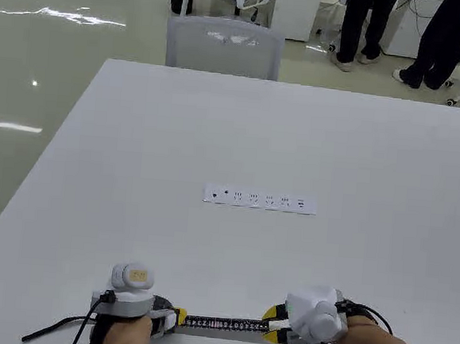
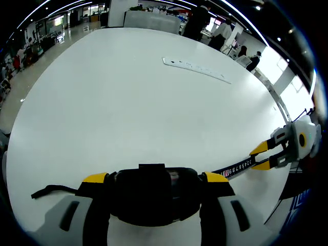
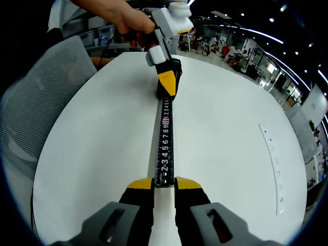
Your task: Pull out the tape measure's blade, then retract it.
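The black tape measure case (image 2: 154,193) sits between the yellow-tipped jaws of my left gripper (image 2: 154,178), which is shut on it at the table's near edge (image 1: 167,318). Its dark numbered blade (image 1: 222,324) (image 3: 164,148) runs out flat over the table to my right gripper (image 1: 275,324) (image 3: 164,182), which is shut on the blade's tip. In the right gripper view the case (image 3: 167,82) lies far along the blade, held by the left gripper (image 3: 163,51). The right gripper (image 2: 264,156) also appears at the right of the left gripper view.
A white strip with printed symbols (image 1: 260,199) lies mid-table on the white table (image 1: 297,129). A grey mesh chair (image 1: 222,45) stands at the far edge. People stand beyond it at the back right (image 1: 400,34). A black cable (image 1: 58,326) trails left from the left gripper.
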Demonstrator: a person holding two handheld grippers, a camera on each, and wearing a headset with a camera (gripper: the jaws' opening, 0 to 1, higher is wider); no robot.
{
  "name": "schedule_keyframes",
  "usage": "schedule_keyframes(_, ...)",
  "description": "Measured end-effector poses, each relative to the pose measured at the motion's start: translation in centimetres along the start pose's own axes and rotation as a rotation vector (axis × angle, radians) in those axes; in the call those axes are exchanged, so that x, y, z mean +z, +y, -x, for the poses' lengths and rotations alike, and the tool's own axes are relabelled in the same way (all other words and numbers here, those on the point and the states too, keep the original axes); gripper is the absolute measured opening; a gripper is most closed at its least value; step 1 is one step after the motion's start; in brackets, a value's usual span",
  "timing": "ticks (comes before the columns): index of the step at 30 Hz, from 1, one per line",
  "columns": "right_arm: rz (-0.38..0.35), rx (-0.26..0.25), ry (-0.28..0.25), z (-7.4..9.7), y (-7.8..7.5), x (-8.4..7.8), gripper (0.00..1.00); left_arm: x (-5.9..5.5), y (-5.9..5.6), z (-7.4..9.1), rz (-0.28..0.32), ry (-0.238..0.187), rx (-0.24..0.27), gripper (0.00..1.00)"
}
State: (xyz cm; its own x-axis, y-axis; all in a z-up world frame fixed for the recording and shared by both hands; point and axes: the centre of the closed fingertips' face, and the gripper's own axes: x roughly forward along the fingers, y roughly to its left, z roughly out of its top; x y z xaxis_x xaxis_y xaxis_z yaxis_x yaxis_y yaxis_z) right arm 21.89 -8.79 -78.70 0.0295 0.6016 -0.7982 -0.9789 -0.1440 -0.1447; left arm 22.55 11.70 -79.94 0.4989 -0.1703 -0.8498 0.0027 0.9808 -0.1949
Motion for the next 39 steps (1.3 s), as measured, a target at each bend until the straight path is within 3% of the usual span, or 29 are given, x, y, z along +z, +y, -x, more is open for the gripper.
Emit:
schedule_keyframes(8, 0.002, 0.006, -0.006, -0.4, 0.0, 0.5, 0.14, -0.2, -0.4, 0.6, 0.001, 0.001, -0.006, 0.68)
schedule_keyframes(39, -0.012, 0.016, -0.029, -0.8, -0.1, 1.4, 0.14, -0.1, -0.1, 0.1, 0.005, 0.02, -0.022, 0.68)
